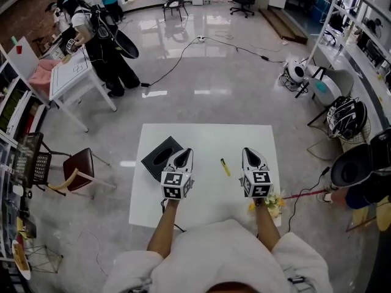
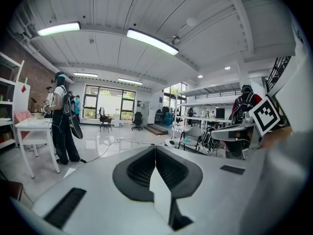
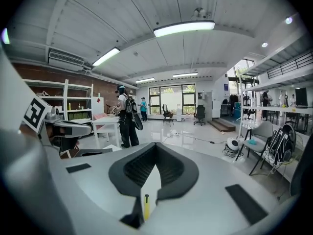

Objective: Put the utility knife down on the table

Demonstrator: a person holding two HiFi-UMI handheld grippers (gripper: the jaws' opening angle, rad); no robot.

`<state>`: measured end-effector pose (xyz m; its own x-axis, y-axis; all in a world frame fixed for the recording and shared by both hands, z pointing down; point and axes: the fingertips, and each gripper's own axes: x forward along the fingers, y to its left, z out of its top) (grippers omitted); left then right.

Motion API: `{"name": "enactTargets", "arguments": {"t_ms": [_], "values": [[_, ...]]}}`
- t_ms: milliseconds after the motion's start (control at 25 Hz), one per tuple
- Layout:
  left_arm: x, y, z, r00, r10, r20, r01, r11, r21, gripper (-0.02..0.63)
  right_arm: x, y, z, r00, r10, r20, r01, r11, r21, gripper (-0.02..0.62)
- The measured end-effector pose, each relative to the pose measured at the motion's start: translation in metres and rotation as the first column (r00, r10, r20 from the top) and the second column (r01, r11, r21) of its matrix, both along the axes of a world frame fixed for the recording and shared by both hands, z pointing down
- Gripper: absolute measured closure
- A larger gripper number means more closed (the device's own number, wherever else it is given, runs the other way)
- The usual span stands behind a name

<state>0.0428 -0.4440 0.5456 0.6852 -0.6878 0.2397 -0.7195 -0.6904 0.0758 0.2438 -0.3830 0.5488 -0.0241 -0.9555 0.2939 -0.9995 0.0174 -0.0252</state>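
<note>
Right now a white table (image 1: 201, 139) stands on a glossy floor (image 1: 232, 84) in a big open workshop, with a black box (image 1: 162, 157) at its ten o'clock. The yellow knife (image 1: 225, 166) lies loose on the tabletop, at nine o'clock from the right gripper (image 1: 252, 153). That one and the left gripper (image 1: 186, 153) hover with jaws pinched together on nothing.
</note>
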Motion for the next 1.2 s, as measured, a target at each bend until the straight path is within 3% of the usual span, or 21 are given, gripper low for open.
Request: {"name": "enactTargets", "arguments": {"t_ms": [440,720,1200], "values": [[0.019,-0.009,-0.023,1.0,0.014,-0.016,-0.013,0.999,0.041,0.586,0.004,-0.011,-0.024,1.0,-0.017,-0.014,0.018,0.999,0.041,0.565],[0.02,-0.015,-0.019,0.999,0.003,-0.04,-0.002,1.0,0.026,0.586,0.008,-0.011,-0.016,1.0,0.002,-0.014,-0.002,1.0,0.025,0.565],[0.015,-0.012,-0.014,1.0,0.015,-0.019,-0.015,1.0,0.014,0.586,0.011,-0.005,-0.008,1.0,0.023,-0.017,-0.023,1.0,-0.006,0.565]]}}
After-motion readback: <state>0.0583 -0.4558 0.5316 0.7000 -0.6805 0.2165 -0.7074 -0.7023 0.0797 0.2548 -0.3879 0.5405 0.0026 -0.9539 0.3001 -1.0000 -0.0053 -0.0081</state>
